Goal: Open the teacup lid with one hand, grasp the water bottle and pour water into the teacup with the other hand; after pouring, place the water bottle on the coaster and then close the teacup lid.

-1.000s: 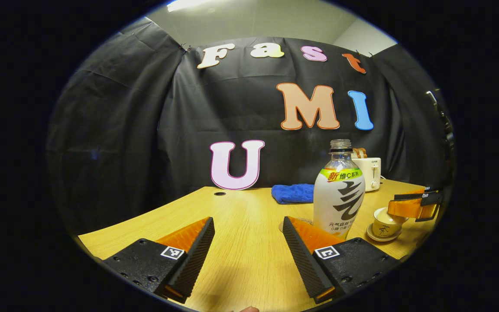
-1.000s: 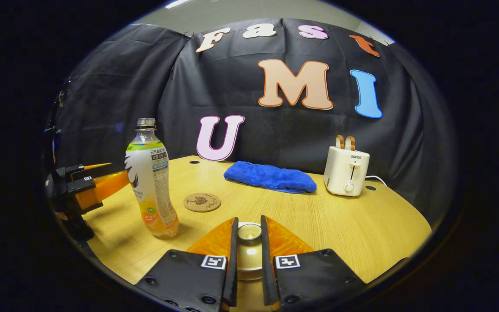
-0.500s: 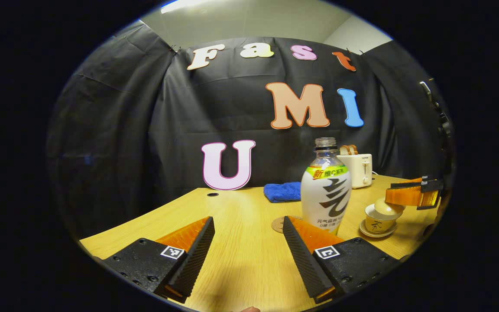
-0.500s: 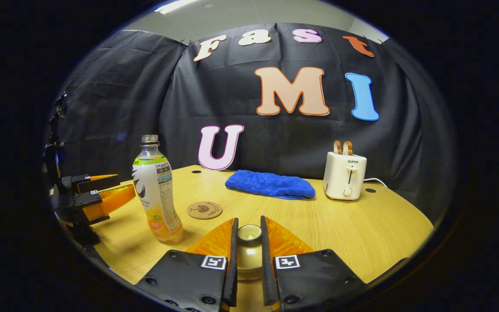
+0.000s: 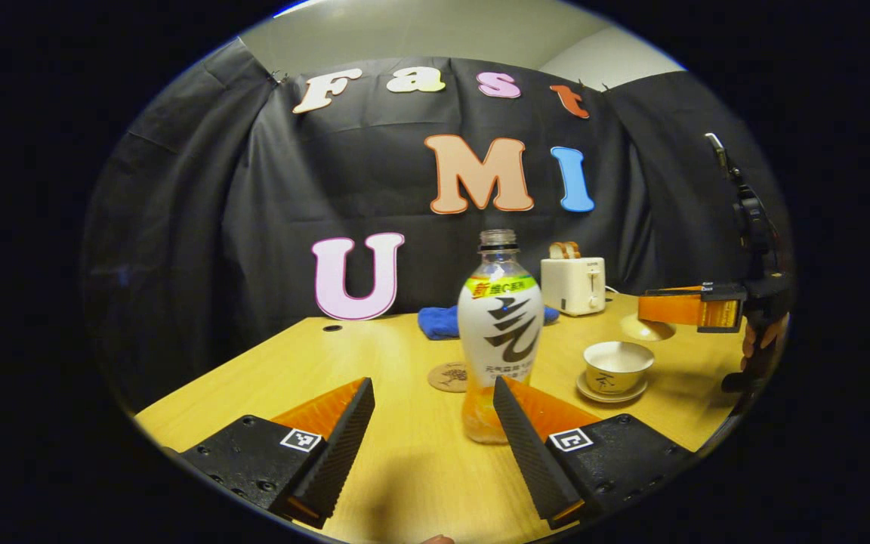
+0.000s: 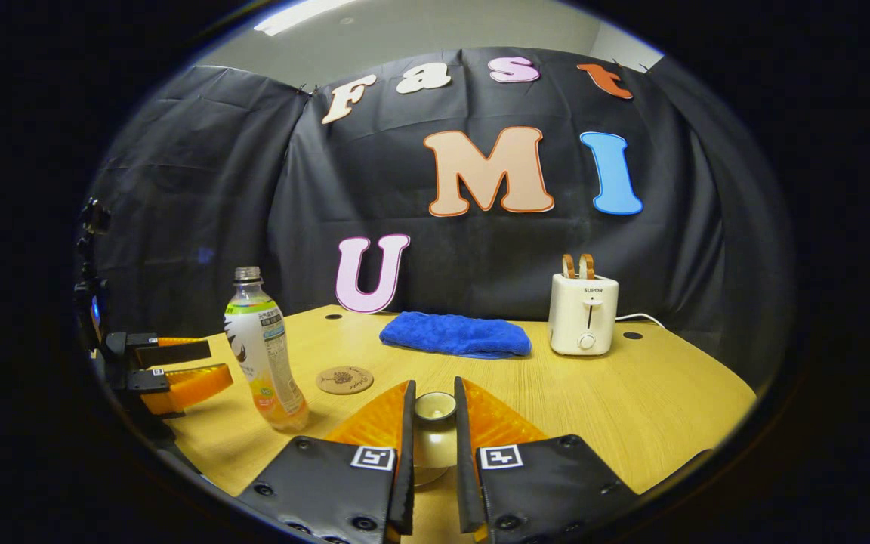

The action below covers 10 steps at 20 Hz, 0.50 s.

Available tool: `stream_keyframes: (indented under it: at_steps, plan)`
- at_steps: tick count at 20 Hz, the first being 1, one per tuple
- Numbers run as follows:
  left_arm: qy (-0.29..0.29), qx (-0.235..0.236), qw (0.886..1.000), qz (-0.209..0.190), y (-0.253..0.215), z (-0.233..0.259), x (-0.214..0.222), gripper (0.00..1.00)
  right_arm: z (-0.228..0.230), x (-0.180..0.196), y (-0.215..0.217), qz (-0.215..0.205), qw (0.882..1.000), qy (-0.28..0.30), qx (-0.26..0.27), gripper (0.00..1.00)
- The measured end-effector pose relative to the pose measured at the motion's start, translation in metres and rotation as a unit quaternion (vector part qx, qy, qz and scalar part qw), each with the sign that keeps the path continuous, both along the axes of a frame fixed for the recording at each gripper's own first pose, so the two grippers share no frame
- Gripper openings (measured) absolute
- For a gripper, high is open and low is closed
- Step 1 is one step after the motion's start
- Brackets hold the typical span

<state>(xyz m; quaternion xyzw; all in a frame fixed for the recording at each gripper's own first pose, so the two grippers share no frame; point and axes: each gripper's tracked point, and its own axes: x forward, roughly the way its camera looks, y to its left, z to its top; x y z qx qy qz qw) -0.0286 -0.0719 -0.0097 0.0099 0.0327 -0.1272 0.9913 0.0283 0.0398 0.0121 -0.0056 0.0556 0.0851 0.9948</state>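
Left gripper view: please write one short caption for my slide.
Open left gripper faces the water bottle; right gripper holds the lid above the uncovered teacup.

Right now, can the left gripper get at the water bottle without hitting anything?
Probably yes. The left gripper is open, and the water bottle stands upright just ahead, near its right-side finger, with bare table between. The teacup and coaster sit off its path.
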Motion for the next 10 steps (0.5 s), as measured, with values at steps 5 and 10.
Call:
stream_keyframes:
  at_steps: [5, 10]
  plan:
    - [0.007, -0.002, 1.0, -0.023, -0.02, 0.0, 0.001, 0.93, 0.013, -0.001, -0.012, -0.006, 1.0, -0.01, 0.007, 0.27]
    - [0.017, -0.004, 0.999, -0.039, -0.035, -0.003, 0.009, 0.93, 0.023, -0.005, -0.02, -0.009, 1.0, -0.019, 0.006, 0.29]
